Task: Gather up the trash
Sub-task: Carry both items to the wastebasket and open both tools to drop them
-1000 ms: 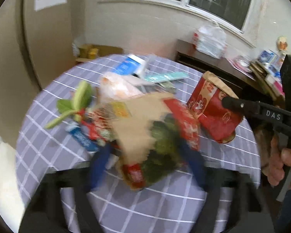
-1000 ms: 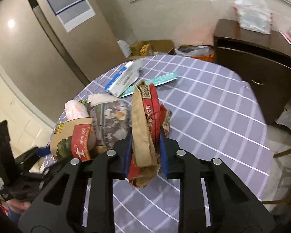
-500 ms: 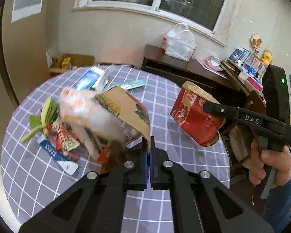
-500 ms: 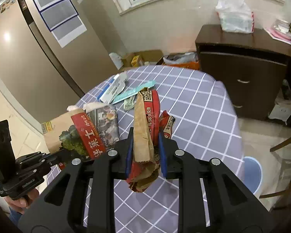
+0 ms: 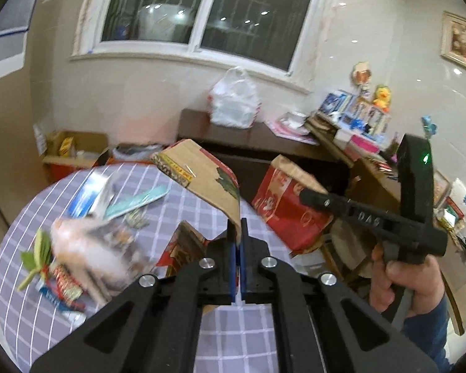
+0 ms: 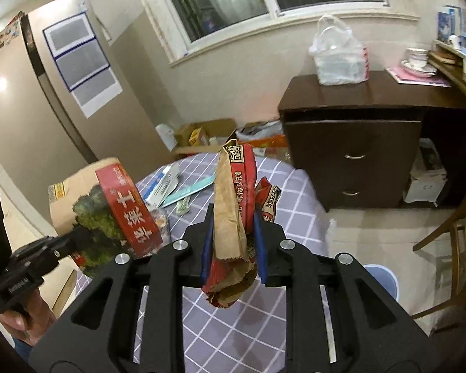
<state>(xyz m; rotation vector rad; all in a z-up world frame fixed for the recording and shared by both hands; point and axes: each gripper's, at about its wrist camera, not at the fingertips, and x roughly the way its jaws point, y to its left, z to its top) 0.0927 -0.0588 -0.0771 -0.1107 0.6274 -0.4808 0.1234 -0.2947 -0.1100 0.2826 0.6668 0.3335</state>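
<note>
My left gripper (image 5: 237, 239) is shut on the edge of a brown paper bag (image 5: 202, 177) with red and green print, held up over the checked table (image 5: 183, 208). In the right wrist view that same bag (image 6: 115, 211) hangs from the left gripper (image 6: 77, 234) at the left. My right gripper (image 6: 233, 233) is shut on a crumpled red and brown paper bag (image 6: 233, 186), also clear of the table (image 6: 295, 205). The left wrist view shows this red bag (image 5: 282, 205) in the right gripper (image 5: 307, 195), with a hand (image 5: 404, 276) on the handle.
Loose wrappers (image 5: 90, 248), a green leaf (image 5: 40, 251) and blue packets (image 5: 90, 192) lie on the cloth, partly blurred. Behind stands a dark cabinet (image 6: 357, 143) with a white plastic bag (image 6: 338, 59). A cardboard box (image 6: 202, 133) sits on the floor and a wooden chair (image 6: 450, 248) at the right.
The left gripper went from open around the brown bag to shut on its edge. Both grippers rose from the table with their bags, and the view tilted up toward the window.
</note>
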